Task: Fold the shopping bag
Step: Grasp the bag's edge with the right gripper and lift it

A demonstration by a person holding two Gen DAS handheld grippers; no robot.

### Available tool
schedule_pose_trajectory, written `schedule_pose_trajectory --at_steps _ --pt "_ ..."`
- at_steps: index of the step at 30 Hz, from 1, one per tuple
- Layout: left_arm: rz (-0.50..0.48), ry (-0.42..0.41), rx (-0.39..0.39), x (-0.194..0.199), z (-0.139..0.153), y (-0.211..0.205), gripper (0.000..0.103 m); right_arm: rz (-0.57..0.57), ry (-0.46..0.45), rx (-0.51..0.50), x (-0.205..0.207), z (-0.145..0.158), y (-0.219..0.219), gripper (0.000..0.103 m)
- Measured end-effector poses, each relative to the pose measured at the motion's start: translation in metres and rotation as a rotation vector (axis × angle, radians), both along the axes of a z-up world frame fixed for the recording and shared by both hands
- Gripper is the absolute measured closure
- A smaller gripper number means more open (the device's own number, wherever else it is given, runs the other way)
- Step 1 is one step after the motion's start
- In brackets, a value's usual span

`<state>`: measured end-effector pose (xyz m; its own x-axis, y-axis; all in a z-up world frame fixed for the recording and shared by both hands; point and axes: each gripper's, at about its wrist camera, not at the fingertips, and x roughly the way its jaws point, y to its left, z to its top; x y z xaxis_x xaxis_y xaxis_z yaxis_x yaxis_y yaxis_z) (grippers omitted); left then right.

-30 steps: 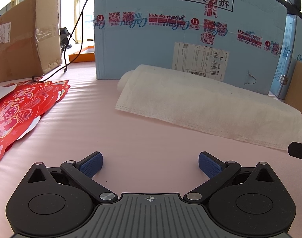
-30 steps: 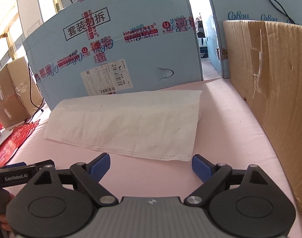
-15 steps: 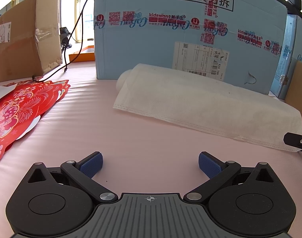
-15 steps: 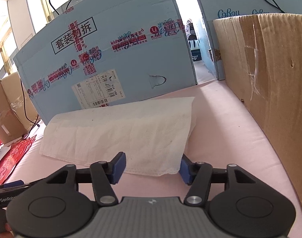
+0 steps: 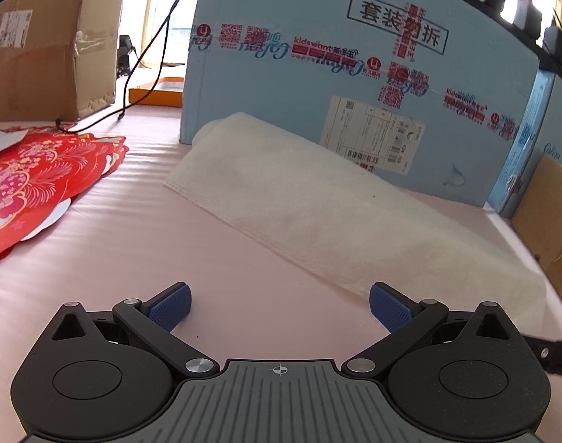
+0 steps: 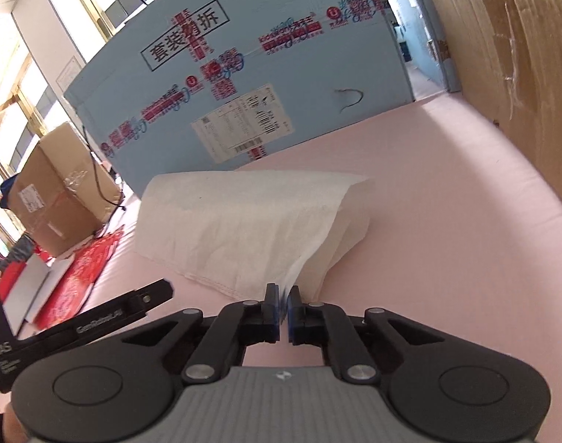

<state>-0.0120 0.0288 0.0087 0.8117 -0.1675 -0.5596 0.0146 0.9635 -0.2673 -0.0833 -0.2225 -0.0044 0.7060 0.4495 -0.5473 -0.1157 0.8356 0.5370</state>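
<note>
Now, bag (image 6: 244, 229): white, lies on pink table (image 6: 447, 192), just before blue box (image 6: 244, 85).
Right gripper (image 6: 283, 308): clenched on bag's near right corner, cloth lifted there.
Left gripper (image 5: 279, 304): released, wide apart, above bare table beside bag (image 5: 317, 199)'s near edge.

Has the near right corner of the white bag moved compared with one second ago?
Yes. The right gripper is shut on the white bag corner, lifted off the pink surface.
</note>
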Motion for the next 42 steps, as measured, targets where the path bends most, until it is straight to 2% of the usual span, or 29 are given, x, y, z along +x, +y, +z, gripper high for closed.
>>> schedule_pose_trajectory --at_steps 4,9,13,15,18,21,23,24,28,32,37,42 --pt "-0.022 -0.022 -0.127 -0.005 0.003 0.015 0.0 0.07 0.018 0.08 -0.016 0.011 0.016 0.099" --pt "-0.031 -0.115 -0.171 -0.025 0.016 0.028 0.0 0.167 0.039 0.16 -0.042 0.028 0.034 0.099" --pt "-0.015 -0.129 -0.215 -0.03 0.017 0.041 0.0 0.244 0.031 0.163 -0.066 0.038 0.046 0.099" --pt "-0.006 -0.106 -0.24 -0.027 0.015 0.046 0.0 0.279 0.023 0.114 -0.077 0.042 0.051 0.093" --pt "-0.02 -0.095 -0.26 -0.025 0.014 0.047 0.0 0.282 0.008 -0.041 -0.089 0.045 0.056 0.084" --pt "-0.042 -0.078 -0.276 -0.023 0.012 0.047 0.0 0.277 -0.066 -0.187 -0.103 0.051 0.057 0.064" --pt "-0.055 -0.049 -0.282 -0.02 0.009 0.046 0.0 0.264 -0.148 -0.325 -0.113 0.055 0.06 0.041" --pt "-0.054 -0.04 -0.28 -0.02 0.008 0.045 0.0 0.258 -0.173 -0.37 -0.115 0.056 0.06 0.038" --pt "-0.038 -0.021 -0.275 -0.019 0.005 0.046 0.0 0.241 -0.289 -0.674 -0.116 0.049 0.068 0.036" --pt "-0.039 -0.004 -0.259 -0.017 0.003 0.044 0.0 0.287 -0.367 -0.899 -0.112 0.032 0.084 0.036" --pt "-0.039 0.017 -0.252 -0.015 0.0 0.043 0.0 0.332 -0.497 -1.111 -0.106 0.013 0.105 0.036" --pt "-0.039 0.018 -0.253 -0.014 -0.001 0.043 0.0 0.446 -0.607 -1.213 -0.115 0.005 0.126 0.035"
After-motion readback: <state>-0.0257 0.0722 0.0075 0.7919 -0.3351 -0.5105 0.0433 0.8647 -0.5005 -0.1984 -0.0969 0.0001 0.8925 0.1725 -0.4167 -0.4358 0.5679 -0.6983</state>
